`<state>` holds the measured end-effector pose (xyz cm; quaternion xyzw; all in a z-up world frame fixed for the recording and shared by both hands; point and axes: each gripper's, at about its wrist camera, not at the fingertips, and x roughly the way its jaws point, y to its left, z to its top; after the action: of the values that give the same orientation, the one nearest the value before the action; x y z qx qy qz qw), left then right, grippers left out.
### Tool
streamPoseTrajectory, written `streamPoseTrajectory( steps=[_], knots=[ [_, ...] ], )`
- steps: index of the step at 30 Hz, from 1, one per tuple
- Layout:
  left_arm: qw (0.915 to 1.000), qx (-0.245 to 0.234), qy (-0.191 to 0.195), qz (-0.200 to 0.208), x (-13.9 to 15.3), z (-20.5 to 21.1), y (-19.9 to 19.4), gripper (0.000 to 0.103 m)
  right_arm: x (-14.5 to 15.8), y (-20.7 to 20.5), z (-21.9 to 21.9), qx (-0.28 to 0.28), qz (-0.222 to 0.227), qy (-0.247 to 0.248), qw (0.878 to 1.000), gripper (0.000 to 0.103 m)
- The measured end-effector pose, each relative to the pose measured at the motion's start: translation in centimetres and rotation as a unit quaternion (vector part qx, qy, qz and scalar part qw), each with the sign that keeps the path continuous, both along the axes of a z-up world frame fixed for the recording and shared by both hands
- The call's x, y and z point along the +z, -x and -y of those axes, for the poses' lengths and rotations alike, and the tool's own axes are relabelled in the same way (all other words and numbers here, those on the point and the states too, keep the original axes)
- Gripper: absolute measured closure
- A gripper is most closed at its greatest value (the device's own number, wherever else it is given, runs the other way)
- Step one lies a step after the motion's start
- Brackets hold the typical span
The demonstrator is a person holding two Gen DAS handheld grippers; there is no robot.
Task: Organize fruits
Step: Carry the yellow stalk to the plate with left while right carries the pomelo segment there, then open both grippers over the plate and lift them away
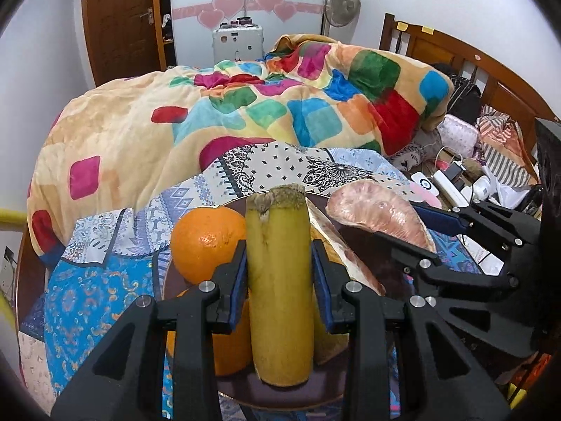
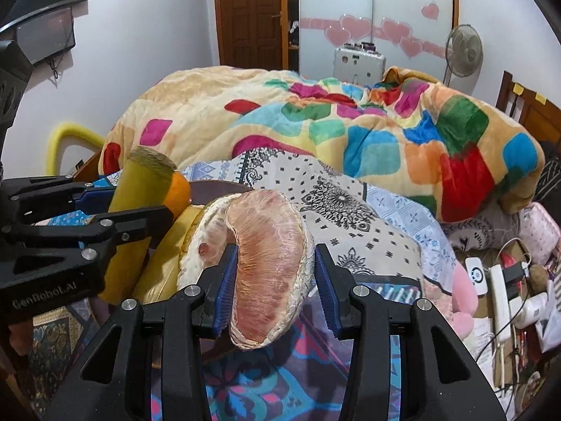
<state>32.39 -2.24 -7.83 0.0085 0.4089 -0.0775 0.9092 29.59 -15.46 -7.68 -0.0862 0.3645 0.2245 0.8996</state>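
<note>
Left hand-held gripper [image 1: 278, 282]: blue pads set against both flanks of the banana piece [image 1: 278, 280], clamped on it; the piece stood on end, cut top uppermost, over the dark plate [image 1: 245, 391]. Right hand-held gripper [image 2: 271, 273]: jaws on either side of the pomelo wedge [image 2: 266, 263], left pad touching, right pad close to the rind with contact not certain, taken as gripping; the wedge hung past the plate's right edge, above the patterned bedsheet [image 2: 350, 217]. Both tools pointed forward and roughly level, side by side, the right one's fingers just beside the banana. Two oranges [image 1: 207, 242] lay on the plate left of the banana, a yellow-rinded wedge [image 1: 336, 245] to its right. Beyond: a multicoloured blanket [image 1: 245, 112] heaped on the bed. Judgement: to place well, each piece would need lowering onto bare plate without nudging the oranges; grip light, since both are soft. The two tools should keep apart while setting down.
</note>
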Motion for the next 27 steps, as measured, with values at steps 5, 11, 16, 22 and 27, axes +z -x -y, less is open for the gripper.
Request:
streamPoseTrajectory(
  steps=[5,11,16,22,27],
  knots=[
    [0.9999,0.000,-0.009,-0.005,-0.4,0.3,-0.6,0.069,-0.5,-0.5,-0.6,0.003,-0.011,0.007,1.000,0.063],
    [0.9999,0.009,-0.008,-0.002,-0.2,0.2,-0.8,0.069,-0.5,-0.8,-0.6,0.002,-0.017,0.009,1.000,0.062],
    [0.9999,0.013,-0.004,0.003,0.5,-0.3,0.0,0.069,-0.5,-0.6,-0.4,0.005,-0.027,0.006,1.000,0.061],
    [0.9996,0.009,-0.011,0.026,2.6,-0.2,2.2,0.068,1.6,1.0,-0.1,0.007,-0.003,-0.001,1.000,0.060],
    [0.9986,0.007,-0.019,0.050,4.7,0.0,5.1,0.067,3.8,3.2,0.2,0.010,0.022,-0.007,1.000,0.060]
  ],
)
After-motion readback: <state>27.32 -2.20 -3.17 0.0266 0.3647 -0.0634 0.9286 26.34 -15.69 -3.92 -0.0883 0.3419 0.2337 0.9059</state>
